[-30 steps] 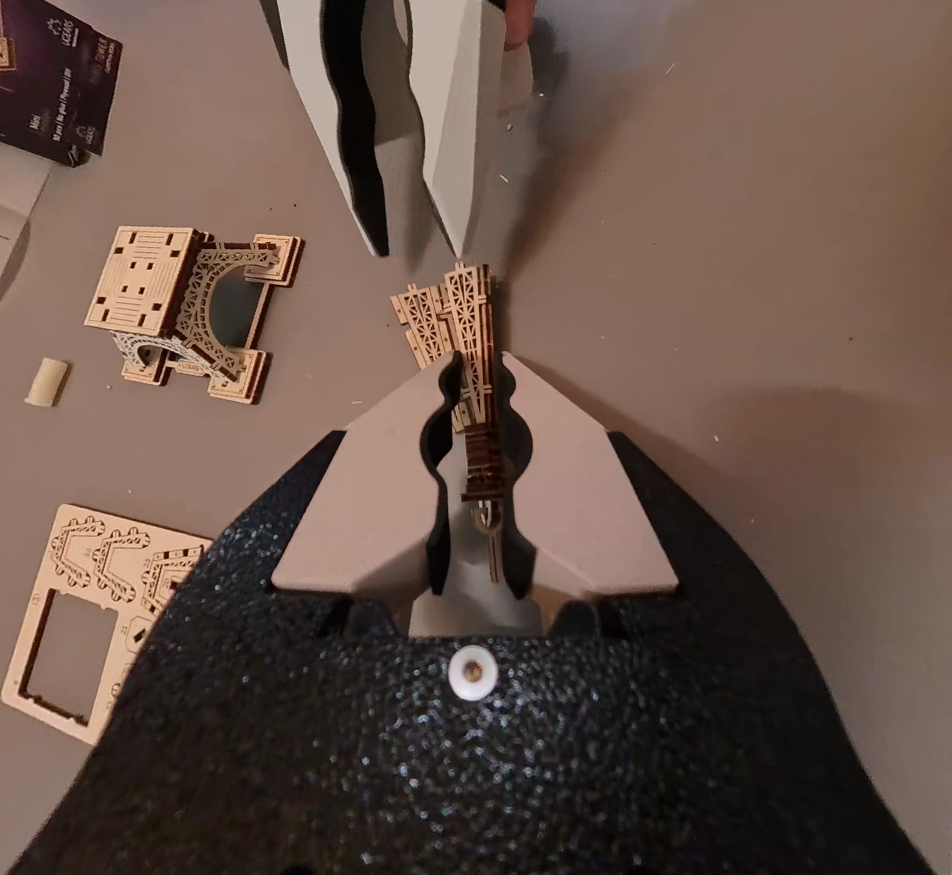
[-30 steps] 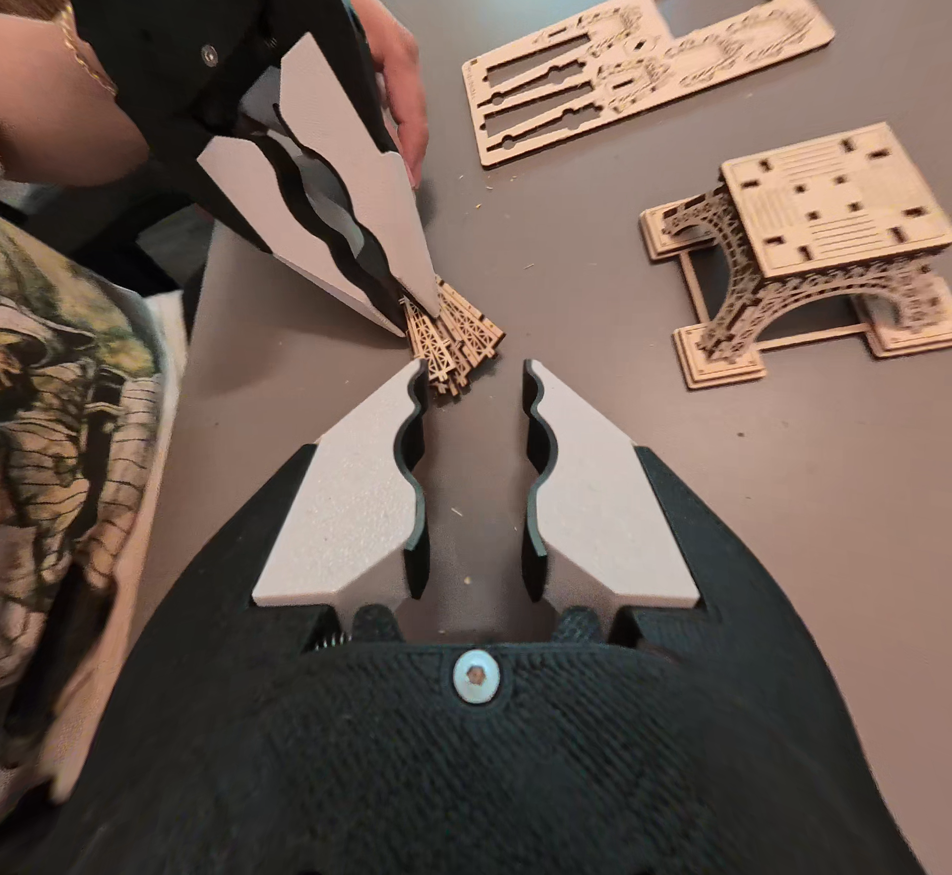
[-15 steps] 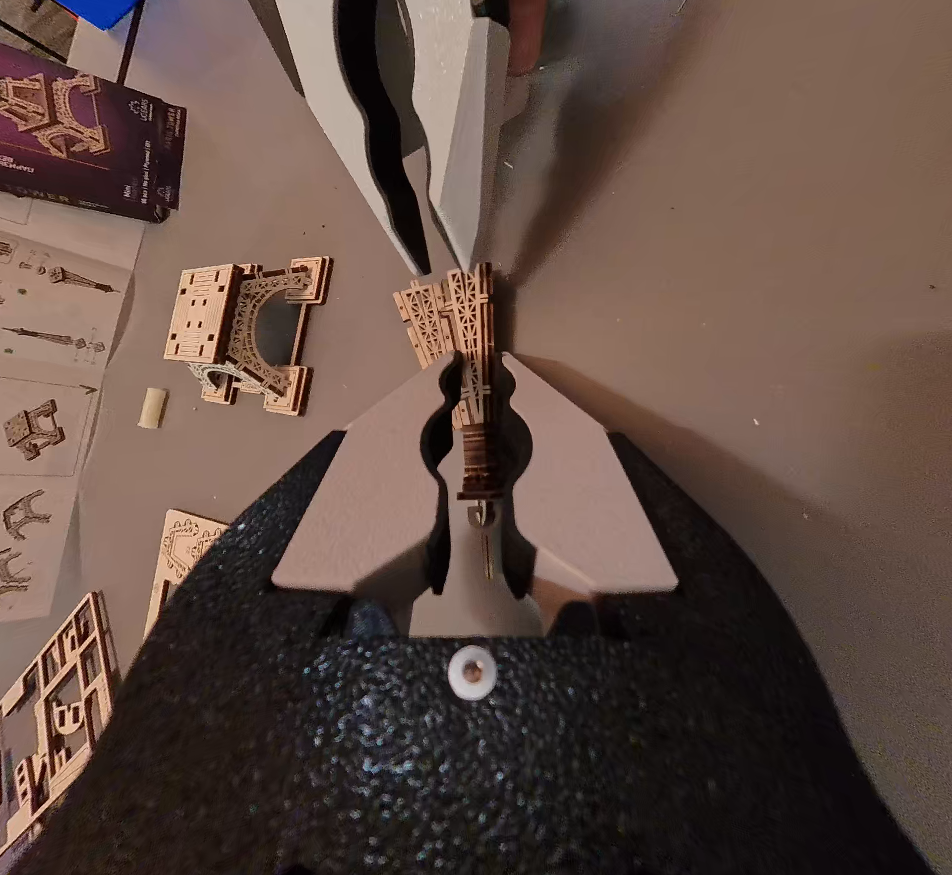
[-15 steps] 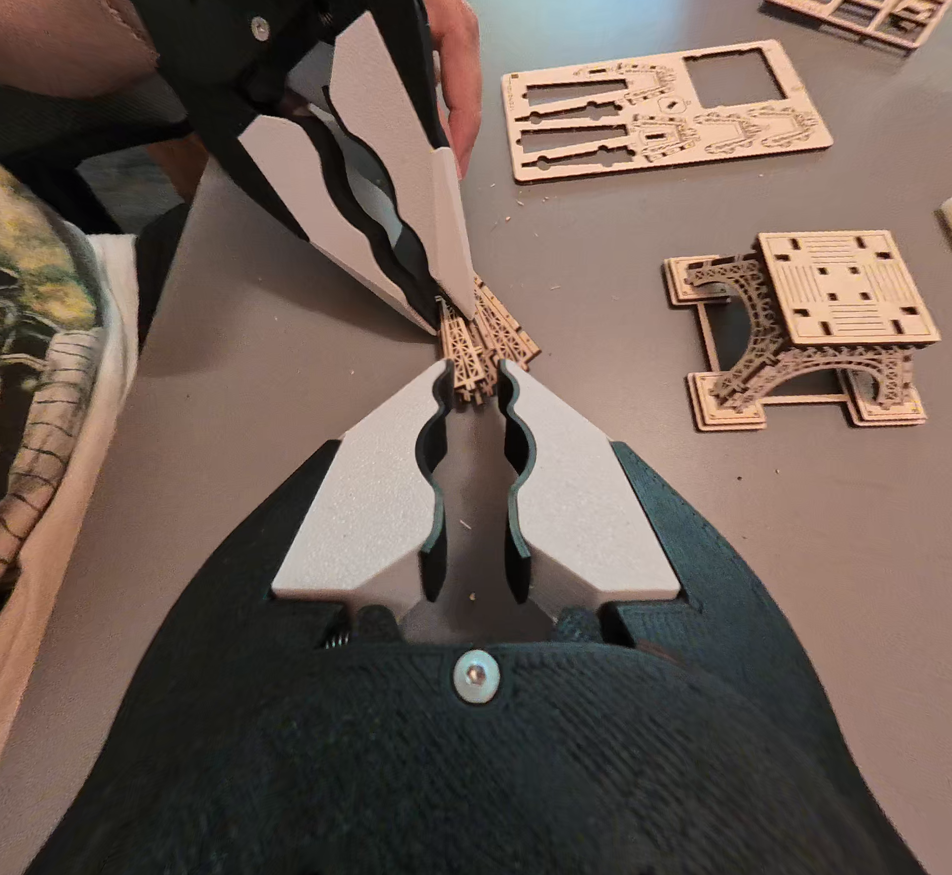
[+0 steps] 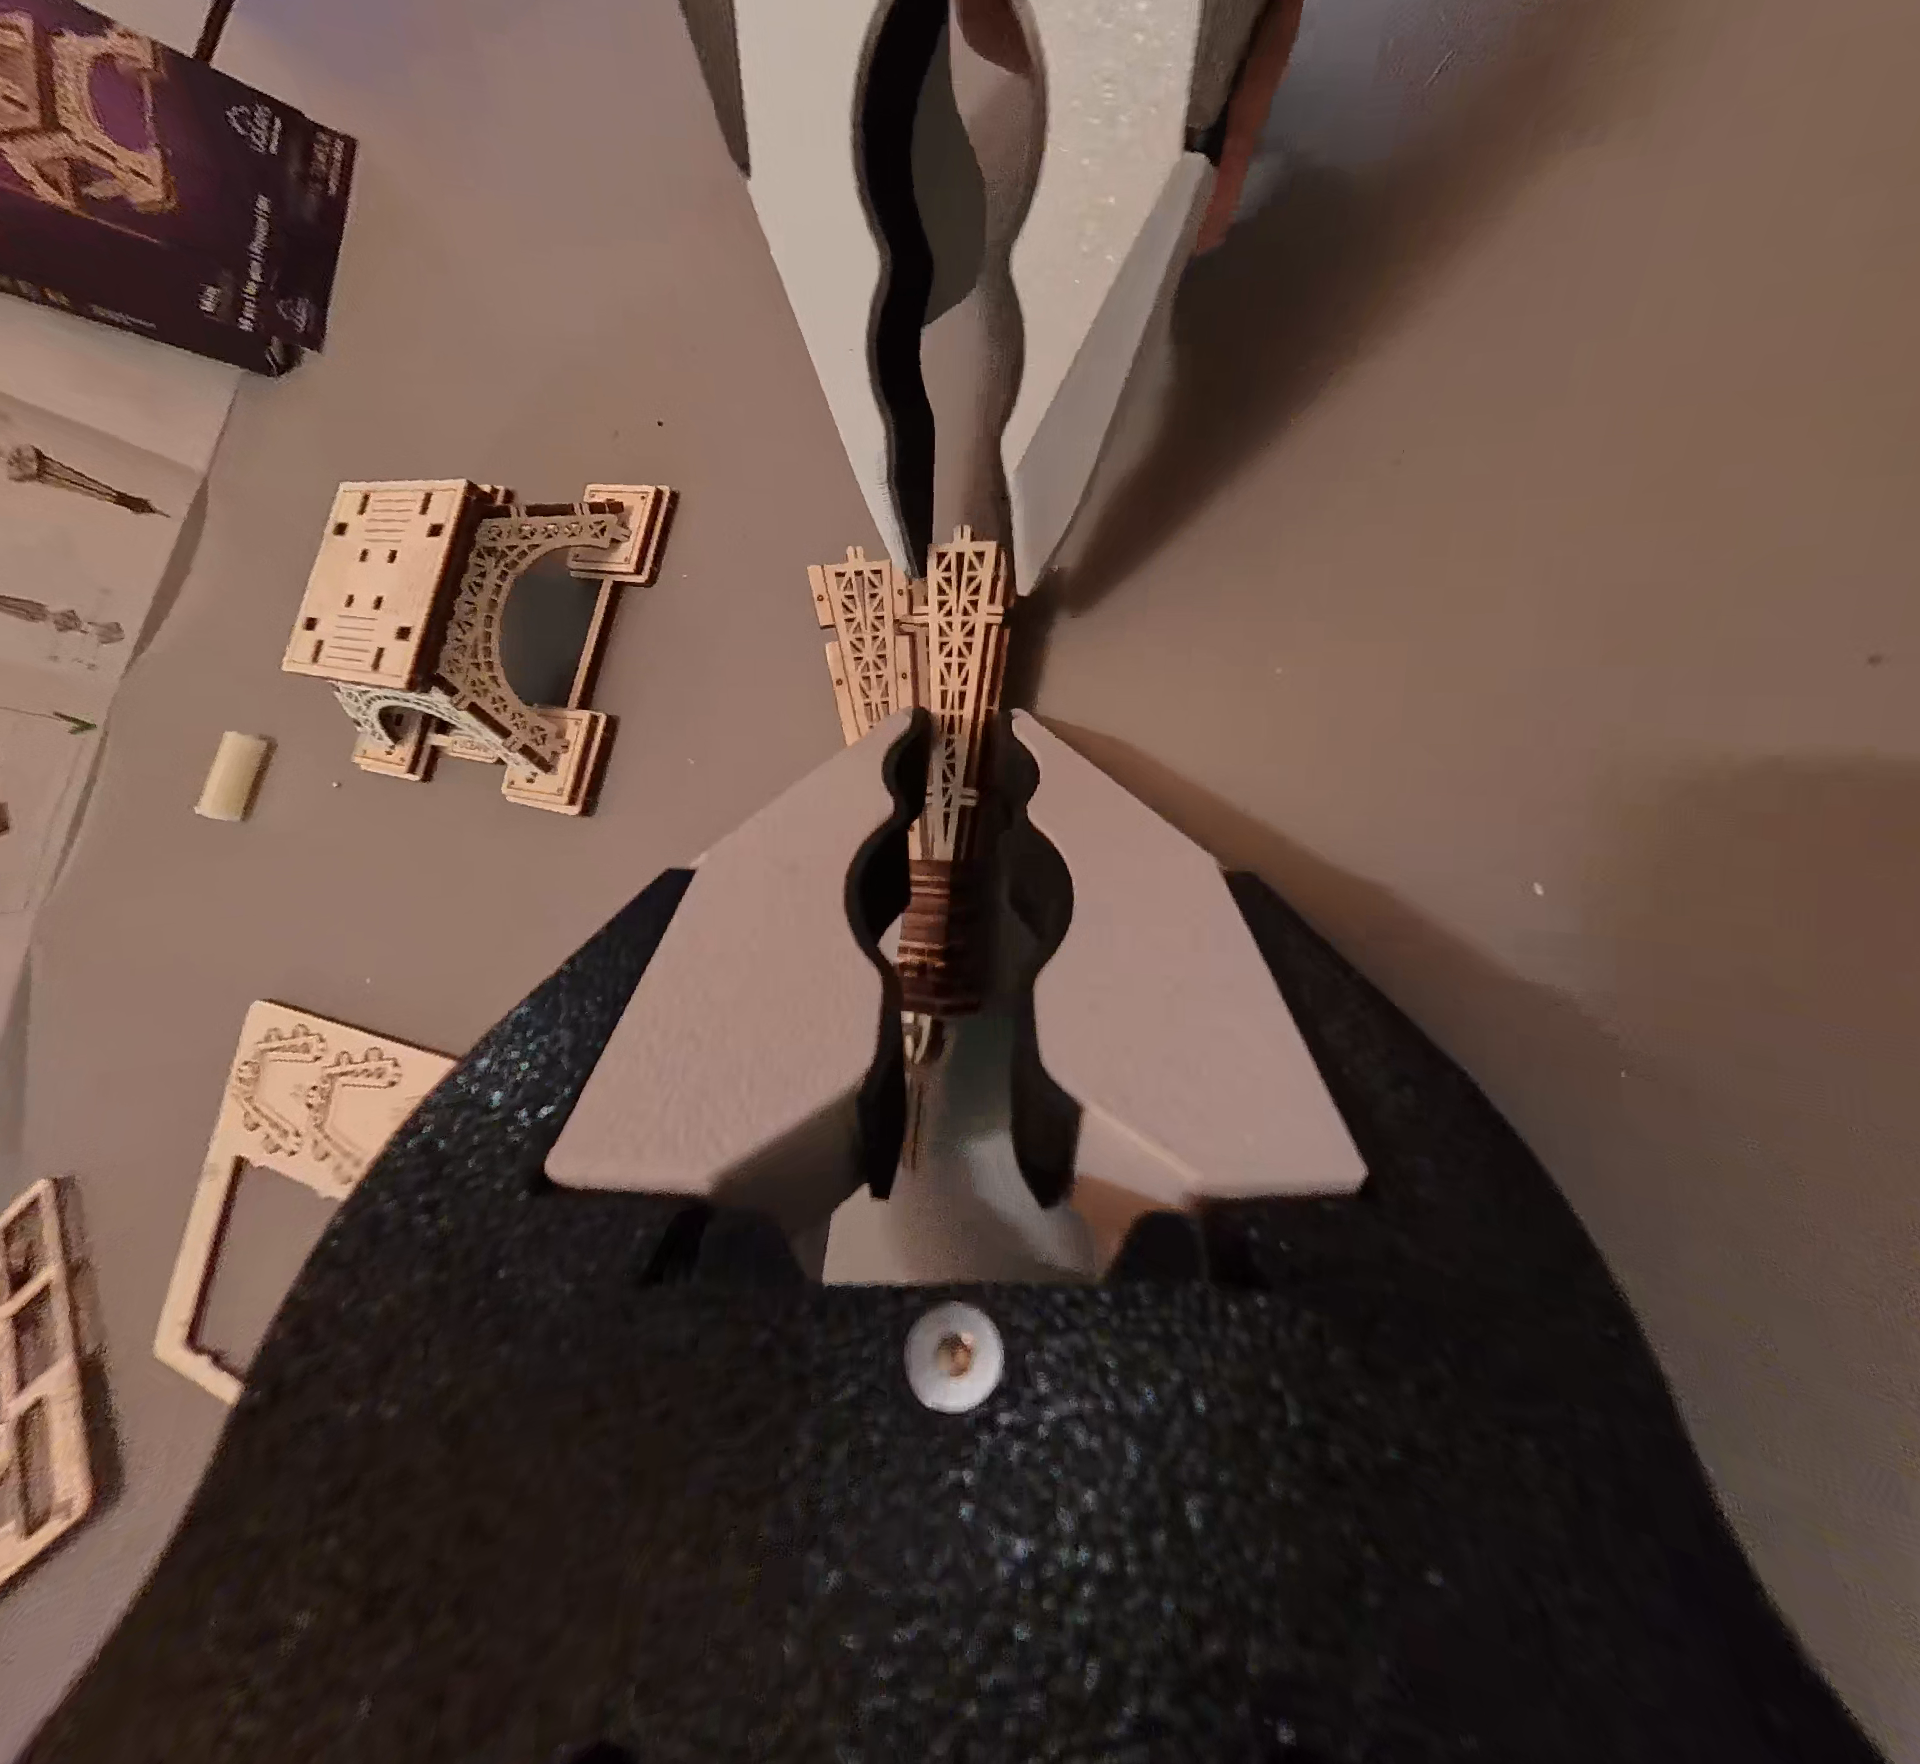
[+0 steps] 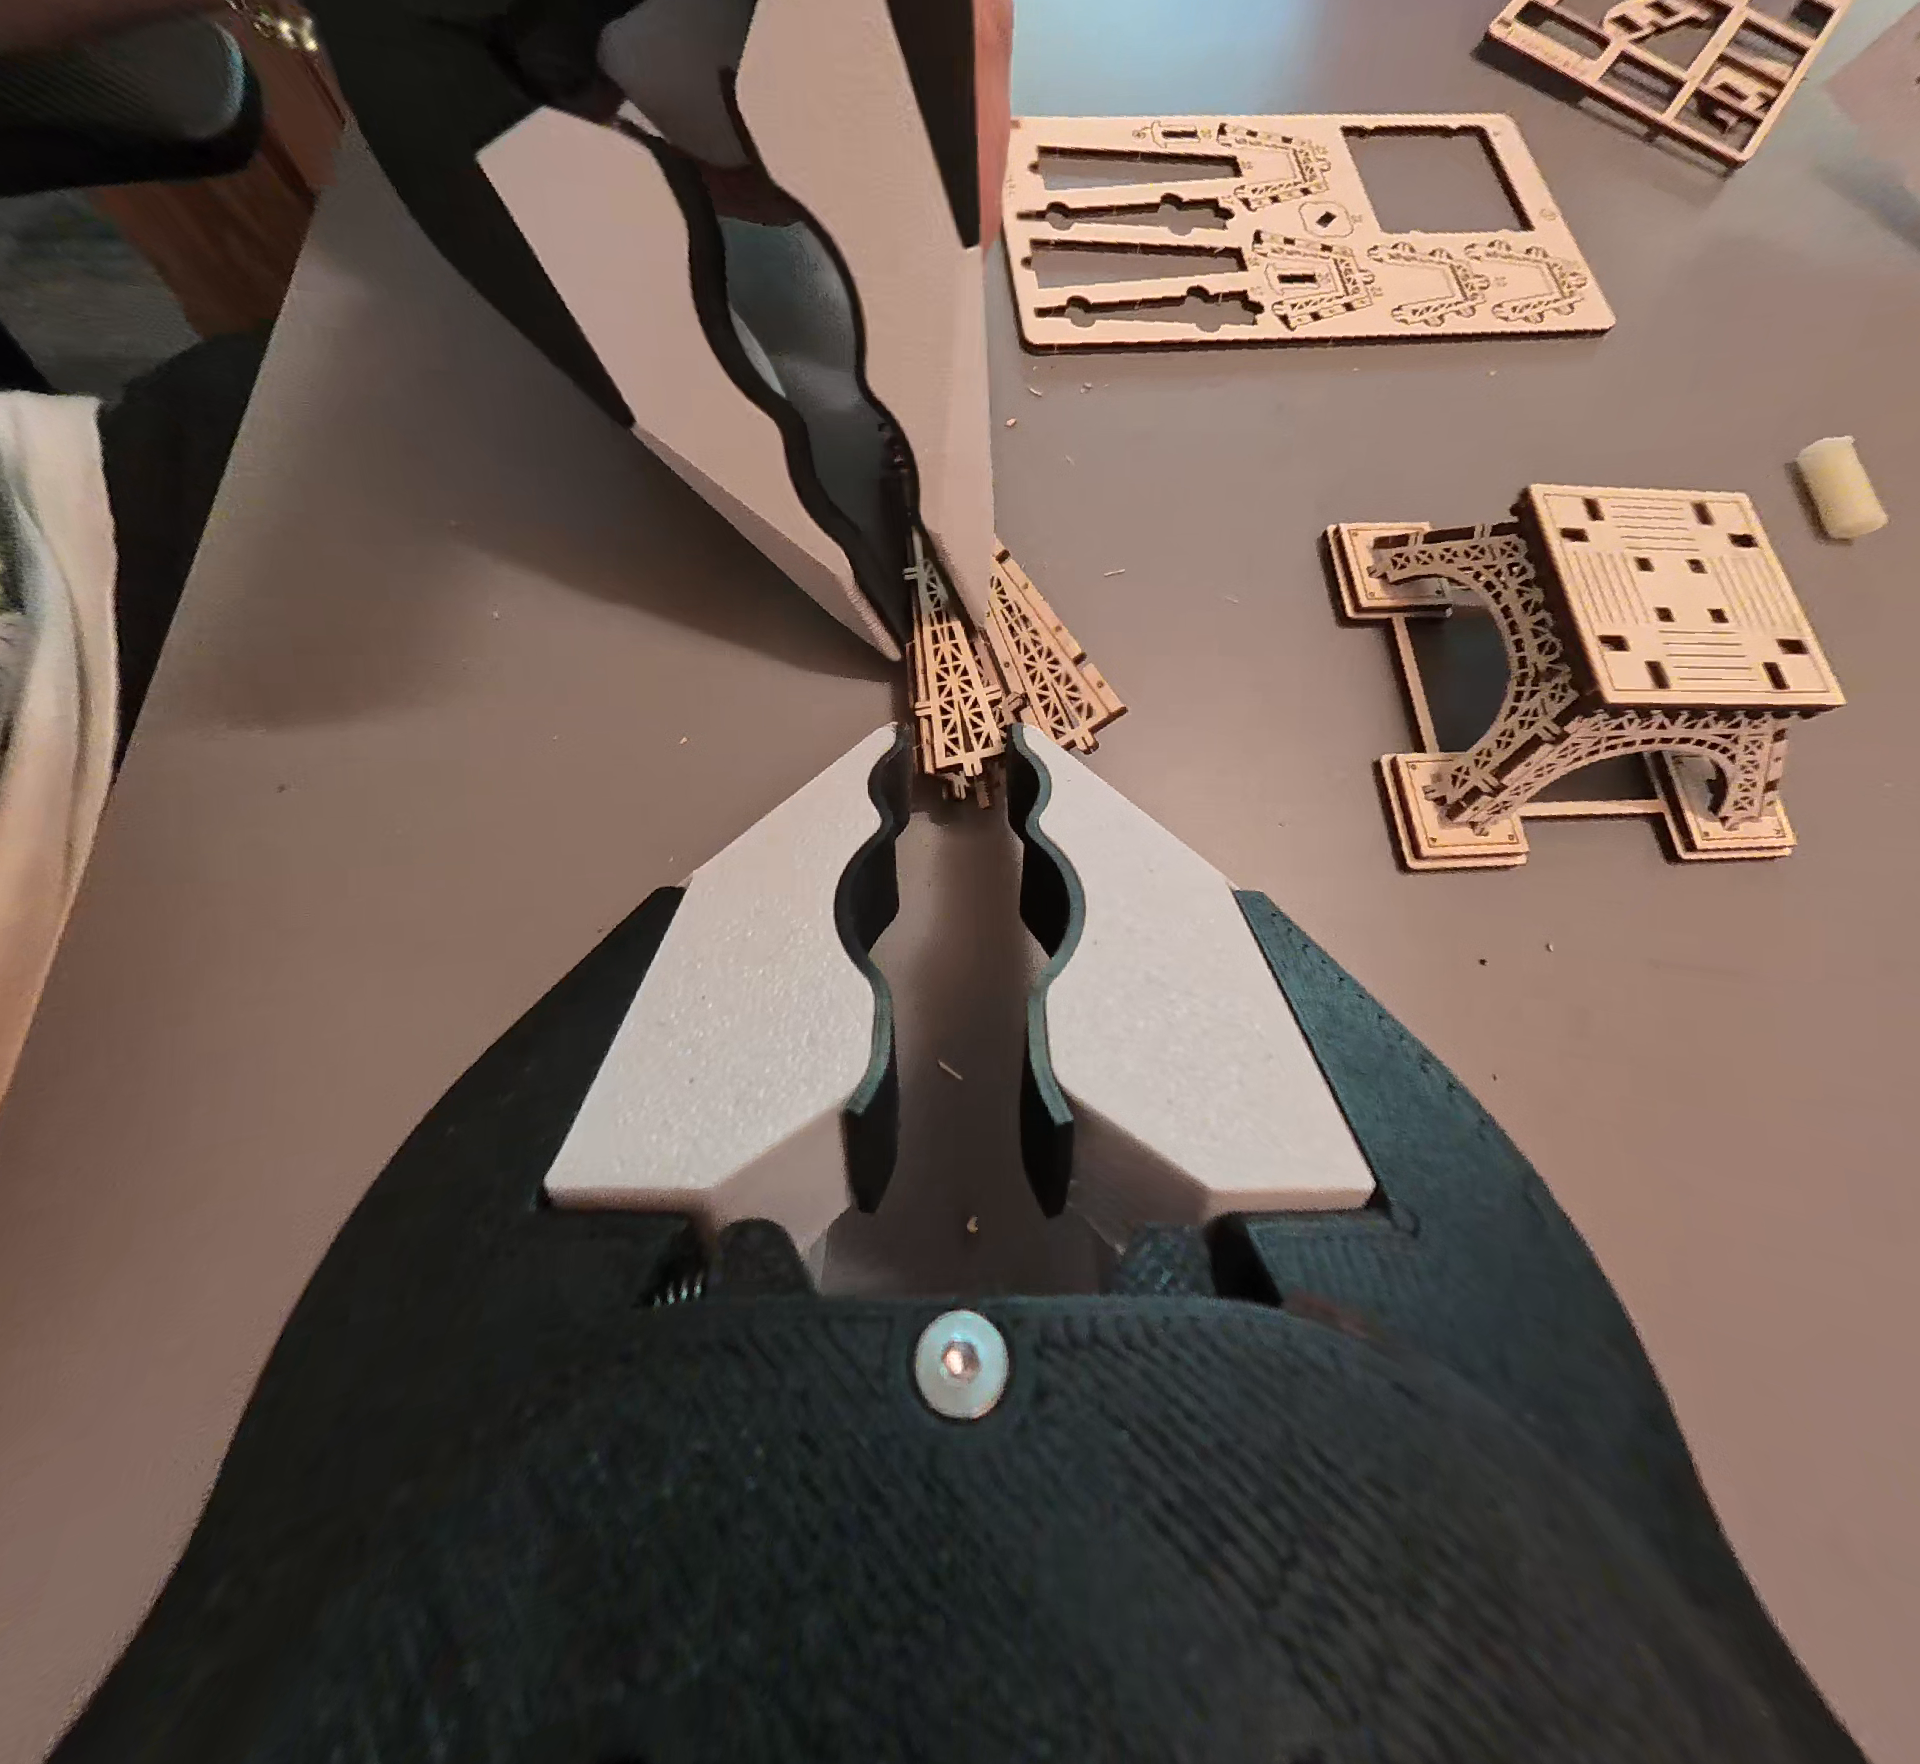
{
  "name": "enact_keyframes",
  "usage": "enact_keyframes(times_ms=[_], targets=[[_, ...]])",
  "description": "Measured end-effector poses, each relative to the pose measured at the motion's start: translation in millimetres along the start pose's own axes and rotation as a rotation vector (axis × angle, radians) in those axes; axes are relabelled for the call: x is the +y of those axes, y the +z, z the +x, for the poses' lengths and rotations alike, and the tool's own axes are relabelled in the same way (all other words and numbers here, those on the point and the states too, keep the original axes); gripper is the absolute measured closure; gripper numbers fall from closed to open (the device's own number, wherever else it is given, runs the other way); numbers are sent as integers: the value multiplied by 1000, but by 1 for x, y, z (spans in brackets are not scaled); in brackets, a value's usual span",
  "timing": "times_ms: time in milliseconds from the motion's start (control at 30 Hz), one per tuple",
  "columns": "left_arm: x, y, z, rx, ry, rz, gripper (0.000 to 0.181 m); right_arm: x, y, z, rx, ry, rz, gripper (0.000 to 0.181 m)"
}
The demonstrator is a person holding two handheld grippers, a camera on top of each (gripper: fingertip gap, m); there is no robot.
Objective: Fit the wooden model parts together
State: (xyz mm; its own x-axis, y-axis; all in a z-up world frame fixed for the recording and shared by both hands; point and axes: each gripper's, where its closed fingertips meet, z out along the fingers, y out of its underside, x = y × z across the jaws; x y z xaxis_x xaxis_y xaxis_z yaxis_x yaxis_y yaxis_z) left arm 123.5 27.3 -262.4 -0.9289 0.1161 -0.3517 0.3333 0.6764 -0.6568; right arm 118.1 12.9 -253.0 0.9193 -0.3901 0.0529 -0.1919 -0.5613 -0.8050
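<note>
Place: hobby desk, home or office unclear
Surface: plain grey tabletop [image 6: 1455, 1195]
Evidence: punched wooden kit sheets [image 6: 1309, 234] at 1 o'clock; kit box [image 5: 156, 197] and instruction sheet [image 5: 73, 571] at 10 o'clock

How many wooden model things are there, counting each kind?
Lattice wooden tower spire piece: 1
Arched wooden tower base: 1
Flat cut-out wooden sheets: 2
Total: 4

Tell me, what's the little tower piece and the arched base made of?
The tower piece looks like thin pale plywood: laser-cut lattice with darker, seemingly burnt edges. The arched base looks the same, matte and unpainted. The left hand-held gripper pinches the tower piece.
</note>
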Motion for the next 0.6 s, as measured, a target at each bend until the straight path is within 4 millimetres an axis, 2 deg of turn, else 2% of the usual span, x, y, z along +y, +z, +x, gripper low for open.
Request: enact_keyframes(times_ms=[133,300,600], targets=[[-3,2,-1,59,-93,22,164,0,0,0,22,-27,1,166],[-5,5,-3,68,-48,16,167,0,0,3,8,14,2,166],[-6,7,-8,95,-87,1,170,1,1,9,1,100,-5,161]])
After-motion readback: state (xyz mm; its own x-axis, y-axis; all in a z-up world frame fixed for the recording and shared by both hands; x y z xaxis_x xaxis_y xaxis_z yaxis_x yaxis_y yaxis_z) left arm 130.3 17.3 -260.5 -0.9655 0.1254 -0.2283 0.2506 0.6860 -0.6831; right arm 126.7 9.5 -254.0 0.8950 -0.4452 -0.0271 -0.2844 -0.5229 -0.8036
